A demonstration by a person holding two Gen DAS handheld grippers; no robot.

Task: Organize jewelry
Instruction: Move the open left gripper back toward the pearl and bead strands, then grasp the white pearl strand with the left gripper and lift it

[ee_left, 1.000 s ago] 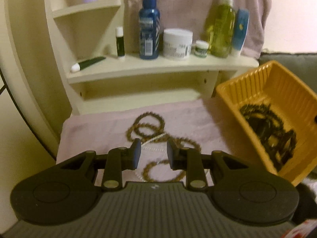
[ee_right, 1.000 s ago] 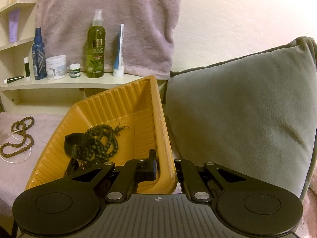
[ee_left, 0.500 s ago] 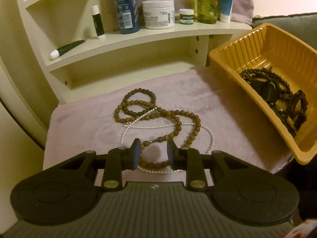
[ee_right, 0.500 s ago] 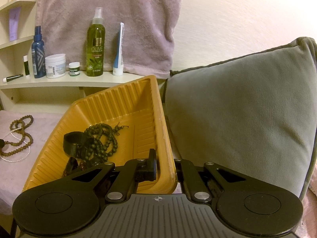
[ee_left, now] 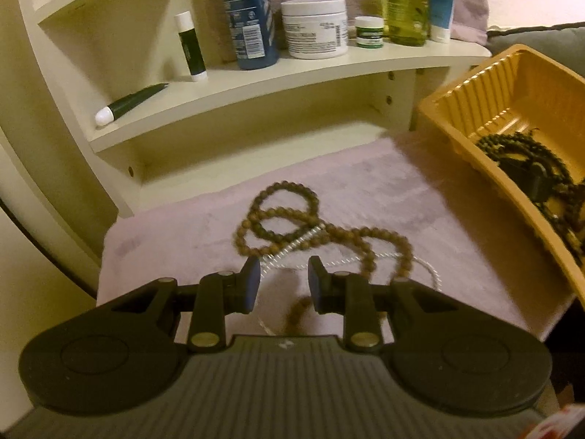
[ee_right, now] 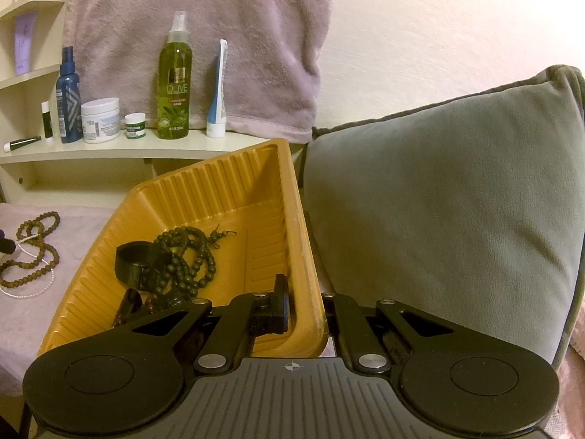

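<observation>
The left gripper (ee_left: 283, 281) has come down and forward since a moment ago, so the brown bead necklace (ee_left: 321, 236) and the thin white pearl strand (ee_left: 365, 259) now lie just ahead of and under its fingers (ee_left: 251, 281), which stand apart with nothing pinched (blur hides the beads nearest them). The lilac towel (ee_left: 182, 234) is bare left of those fingers; right of them rises the yellow tray's (ee_left: 471, 153) wall. The right gripper (ee_right: 305, 305) has not stirred: its fingers (ee_right: 280, 301) are pressed onto the tray's near rim, one inside, one outside, pointing downward. Dark beads (ee_right: 190, 256) and a black band (ee_right: 133, 259) lie inside, ahead-left of them.
</observation>
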